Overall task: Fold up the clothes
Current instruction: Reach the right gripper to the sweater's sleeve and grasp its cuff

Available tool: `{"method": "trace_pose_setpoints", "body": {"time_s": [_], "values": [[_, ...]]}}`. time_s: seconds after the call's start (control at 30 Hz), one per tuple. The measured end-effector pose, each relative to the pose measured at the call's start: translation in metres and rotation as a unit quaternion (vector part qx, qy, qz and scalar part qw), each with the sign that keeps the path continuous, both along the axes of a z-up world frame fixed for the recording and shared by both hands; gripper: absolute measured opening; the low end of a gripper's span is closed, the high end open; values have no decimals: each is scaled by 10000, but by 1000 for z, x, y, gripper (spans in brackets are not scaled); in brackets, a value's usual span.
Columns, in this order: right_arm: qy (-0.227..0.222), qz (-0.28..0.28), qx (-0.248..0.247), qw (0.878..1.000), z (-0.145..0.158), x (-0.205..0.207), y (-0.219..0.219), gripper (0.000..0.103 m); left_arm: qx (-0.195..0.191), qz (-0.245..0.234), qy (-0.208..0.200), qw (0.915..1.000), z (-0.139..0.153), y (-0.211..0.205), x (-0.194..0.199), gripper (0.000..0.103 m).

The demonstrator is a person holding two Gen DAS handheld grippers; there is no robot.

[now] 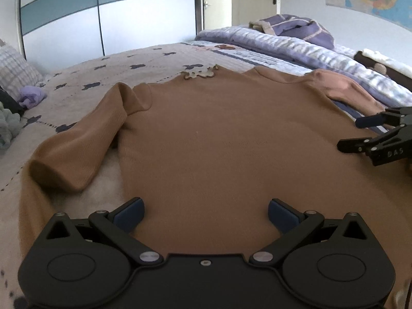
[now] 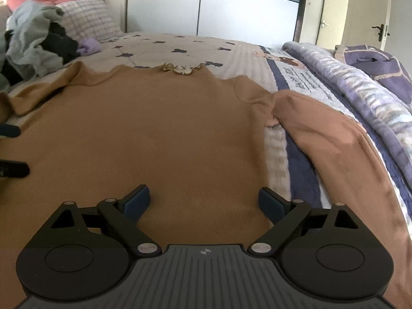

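A brown long-sleeved top lies spread flat on the bed, its frilled collar at the far end. The left sleeve angles down beside the body, and the right sleeve runs along the bed's right side. My left gripper hovers open over the lower hem with nothing between its blue pads. Over the hem's right part my right gripper also stands open and empty. The left wrist view catches it again at the right edge, right gripper.
A pile of grey and black clothes sits at the bed's left by a checked pillow. A small lilac garment lies nearby. A folded purple blanket and striped duvet line the right side. Wardrobe doors stand behind.
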State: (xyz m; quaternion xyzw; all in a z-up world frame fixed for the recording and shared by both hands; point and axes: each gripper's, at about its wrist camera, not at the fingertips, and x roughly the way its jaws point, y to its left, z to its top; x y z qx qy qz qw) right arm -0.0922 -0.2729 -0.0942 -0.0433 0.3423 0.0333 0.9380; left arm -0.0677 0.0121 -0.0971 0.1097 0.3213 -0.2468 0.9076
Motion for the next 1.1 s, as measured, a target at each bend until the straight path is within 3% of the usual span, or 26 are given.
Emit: {"method": "trace_pose_setpoints", "body": {"time_s": [0.13,0.23,0.37,0.53,0.6,0.8,1.1], "values": [[171,-87,365,9991,-2,-20,-17,102,70,61,-143,9999,-1,7,-25,103],[172,-3,322,9993,-2,-38,-23,102,-268,270,172,9991,-2,22,-34,102],[279,48,310,9991,2,-55,-27,102,-118,124,260,9995,2,27,-41,102],[502,62,329,9982,14,-55,-36,102,23,16,810,9967,19,27,-26,102],[492,-91,252,9984,17,-49,-42,102,-30,36,852,9964,24,25,-22,102],[262,-457,350,9980,28,-21,-63,102,-242,-212,596,9977,42,-7,-13,102],[107,-1469,128,9890,49,19,-124,102,10,-957,94,9954,49,-106,19,102]]}}
